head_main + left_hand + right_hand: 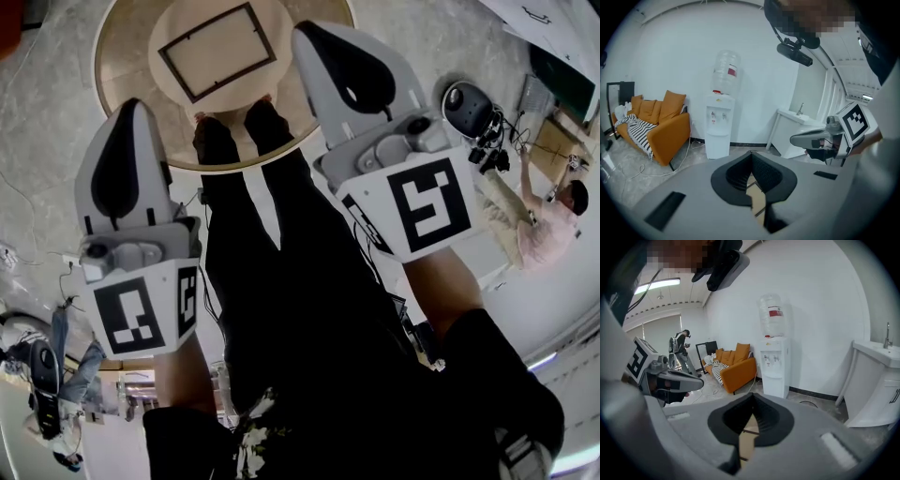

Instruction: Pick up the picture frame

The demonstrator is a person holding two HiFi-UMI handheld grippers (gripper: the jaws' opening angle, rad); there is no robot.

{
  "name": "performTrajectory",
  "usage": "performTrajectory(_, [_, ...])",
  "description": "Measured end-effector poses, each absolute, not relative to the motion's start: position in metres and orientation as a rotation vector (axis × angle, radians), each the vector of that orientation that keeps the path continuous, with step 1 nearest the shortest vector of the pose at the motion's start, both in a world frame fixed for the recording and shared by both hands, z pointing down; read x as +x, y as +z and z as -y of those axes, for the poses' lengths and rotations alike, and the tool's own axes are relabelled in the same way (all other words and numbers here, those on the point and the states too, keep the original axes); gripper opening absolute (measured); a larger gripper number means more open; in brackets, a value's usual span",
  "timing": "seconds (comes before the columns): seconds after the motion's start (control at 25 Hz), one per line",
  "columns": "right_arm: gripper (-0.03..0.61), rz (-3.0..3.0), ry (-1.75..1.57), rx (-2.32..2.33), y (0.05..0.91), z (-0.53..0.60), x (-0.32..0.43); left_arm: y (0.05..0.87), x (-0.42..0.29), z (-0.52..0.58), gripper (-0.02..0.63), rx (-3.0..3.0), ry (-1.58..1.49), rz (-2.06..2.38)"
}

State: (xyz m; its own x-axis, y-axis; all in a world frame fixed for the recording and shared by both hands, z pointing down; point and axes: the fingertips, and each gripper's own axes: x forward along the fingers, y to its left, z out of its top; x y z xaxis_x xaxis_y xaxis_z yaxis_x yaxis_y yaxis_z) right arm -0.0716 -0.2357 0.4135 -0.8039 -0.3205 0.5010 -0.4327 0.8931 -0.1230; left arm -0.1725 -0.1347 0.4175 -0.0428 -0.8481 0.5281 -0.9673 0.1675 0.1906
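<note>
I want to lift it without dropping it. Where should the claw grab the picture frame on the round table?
Take the picture frame by its near long edge, I'd say, coming in low from the person's side. It lies flat on the round table, so only its thin dark outer border offers something to pinch.

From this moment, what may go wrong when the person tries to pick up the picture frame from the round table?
1. The jaws of the left gripper and the right gripper are both shut. If they reach the picture frame like this, they may only push it.
2. The frame lies flat on the round table, so the jaws may find little edge to grip and it may slide.
</note>
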Motion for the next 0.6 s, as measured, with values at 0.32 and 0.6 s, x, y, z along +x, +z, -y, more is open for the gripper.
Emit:
performTrajectory(0.32, [-0.005, 2.522, 0.341, 0.466, 0.470, 0.226, -0.080, 0.469, -0.180, 0.136, 0.014, 1.678, 0.370, 1.886])
performTrajectory(0.6, [-0.005, 2.496, 0.357, 0.445, 0.504, 0.215, -0.073, 0.509, -0.171, 0.123, 0.014, 1.642, 0.392, 1.862])
